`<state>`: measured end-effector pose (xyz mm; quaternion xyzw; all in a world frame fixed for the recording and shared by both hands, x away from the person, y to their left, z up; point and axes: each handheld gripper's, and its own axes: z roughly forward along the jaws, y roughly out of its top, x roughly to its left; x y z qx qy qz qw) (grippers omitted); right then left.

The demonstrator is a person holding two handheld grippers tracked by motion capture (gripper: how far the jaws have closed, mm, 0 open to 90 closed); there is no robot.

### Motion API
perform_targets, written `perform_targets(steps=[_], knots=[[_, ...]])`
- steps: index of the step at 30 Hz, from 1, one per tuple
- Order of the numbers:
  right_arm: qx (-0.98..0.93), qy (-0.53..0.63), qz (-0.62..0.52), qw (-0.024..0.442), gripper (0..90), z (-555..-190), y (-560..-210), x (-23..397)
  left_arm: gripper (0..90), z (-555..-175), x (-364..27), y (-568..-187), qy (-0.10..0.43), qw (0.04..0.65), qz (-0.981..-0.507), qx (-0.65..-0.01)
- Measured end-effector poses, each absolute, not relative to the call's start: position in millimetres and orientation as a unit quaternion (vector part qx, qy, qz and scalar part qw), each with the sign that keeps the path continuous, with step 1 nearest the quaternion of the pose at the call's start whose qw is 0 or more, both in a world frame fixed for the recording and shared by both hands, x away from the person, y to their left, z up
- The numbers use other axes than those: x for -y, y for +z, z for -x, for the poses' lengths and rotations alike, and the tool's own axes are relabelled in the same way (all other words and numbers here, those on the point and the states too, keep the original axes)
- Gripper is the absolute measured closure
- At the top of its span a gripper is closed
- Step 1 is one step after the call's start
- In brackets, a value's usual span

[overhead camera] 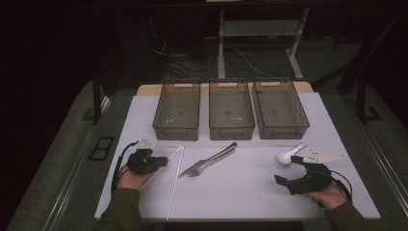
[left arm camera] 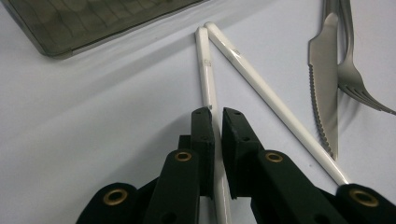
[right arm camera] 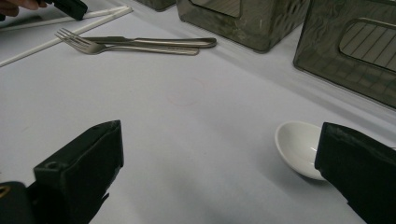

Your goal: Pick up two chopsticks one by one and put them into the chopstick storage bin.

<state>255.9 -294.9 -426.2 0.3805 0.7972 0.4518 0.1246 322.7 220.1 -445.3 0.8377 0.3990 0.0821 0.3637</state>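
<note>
White chopsticks are what we're working on: the left gripper [left arm camera: 217, 116] has its jaws nearly together around one chopstick [left arm camera: 207, 70], pads on either side of the shaft, so we read it as clamped on that stick. In the left gripper view the held stick runs up from between the jaws and meets the tip of the second chopstick [left arm camera: 266, 95]; the two touch at the far ends and spread apart toward us in a V. The second stick lies flat on the white table [overhead camera: 240, 187], just beside the left jaw. From the high view we see the left gripper [overhead camera: 161, 161] at the front-left of the table, sticks [overhead camera: 175, 168] next to it. A steel knife [left arm camera: 324, 88] and fork [left arm camera: 355, 74] lie together just right of the sticks, near table centre, handles pointing toward the bins. Three smoky transparent plastic bins [overhead camera: 231, 115] sit in a row at the far edge, side by side. Right gripper [overhead camera: 288, 173] is at the front-right, resting low over the table with jaws wide apart, nothing between them. A white spoon [right arm camera: 299, 147] lies just beside its right jaw in the right gripper view, bowl up, partly hidden by that jaw; we can't tell whether they touch. Both hands come in from the bottom edge, dark green sleeves [overhead camera: 120, 211].
</note>
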Motion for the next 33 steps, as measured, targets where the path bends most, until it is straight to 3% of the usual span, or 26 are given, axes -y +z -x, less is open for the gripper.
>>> perform_targets(steps=[16,33], knots=[[-0.797,0.453,-0.381,0.124,1.1,-256,-426,295,84.2,-323,-221,-434,0.087,0.362,-0.834,-0.408],[-0.797,0.453,-0.381,0.122,1.1,-256,-426,295,84.2,-322,-219,-408,0.093,0.420,-0.817,-0.384]])
